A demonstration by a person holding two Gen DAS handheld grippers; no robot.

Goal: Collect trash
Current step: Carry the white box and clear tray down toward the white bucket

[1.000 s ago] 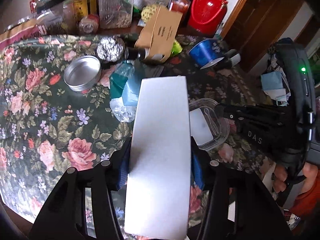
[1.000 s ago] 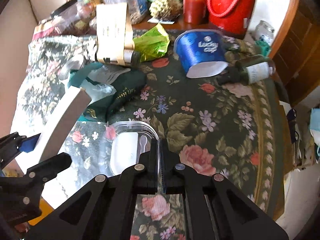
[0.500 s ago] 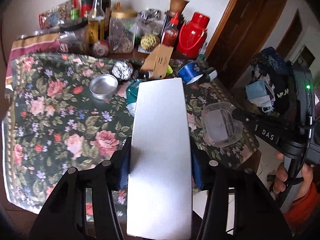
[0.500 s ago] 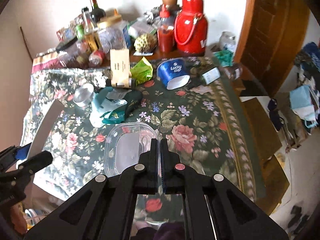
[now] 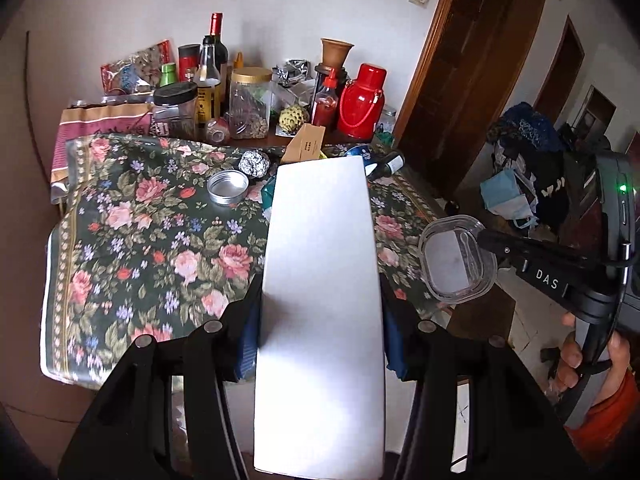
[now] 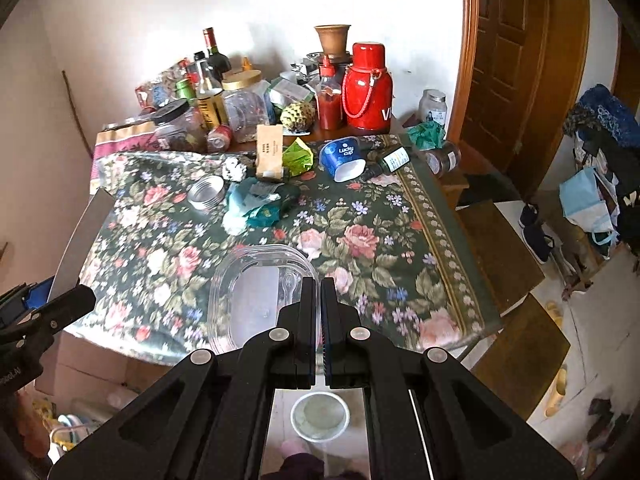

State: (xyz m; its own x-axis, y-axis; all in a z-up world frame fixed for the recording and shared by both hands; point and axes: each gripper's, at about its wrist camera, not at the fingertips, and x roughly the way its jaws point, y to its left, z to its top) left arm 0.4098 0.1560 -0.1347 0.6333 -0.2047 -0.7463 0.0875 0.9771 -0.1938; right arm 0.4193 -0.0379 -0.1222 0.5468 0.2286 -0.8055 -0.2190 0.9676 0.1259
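My left gripper (image 5: 320, 312) is shut on a long flat white box (image 5: 320, 300) and holds it in the air in front of the floral table (image 5: 132, 248). My right gripper (image 6: 319, 292) is shut on the rim of a clear plastic container (image 6: 256, 292), also lifted off the table; it shows in the left wrist view (image 5: 456, 264) at the right. On the table lie a blue Lucky Cup tub (image 6: 344, 156), a green wrapper (image 6: 298, 156), teal wrappers (image 6: 256, 204), a foil ball (image 5: 254, 163), a round tin lid (image 5: 228, 187) and a brown card box (image 6: 270, 152).
Bottles, jars and a red flask (image 6: 368, 88) crowd the back of the table. A small dark bottle (image 6: 390, 160) lies at the right edge. A white cup (image 6: 320, 418) sits on the floor below my right gripper. A wooden door (image 6: 516, 80) and clothes stand at the right.
Both grippers have pulled back and up from the table, carrying the white box and the clear container with them. The table now looks farther away.
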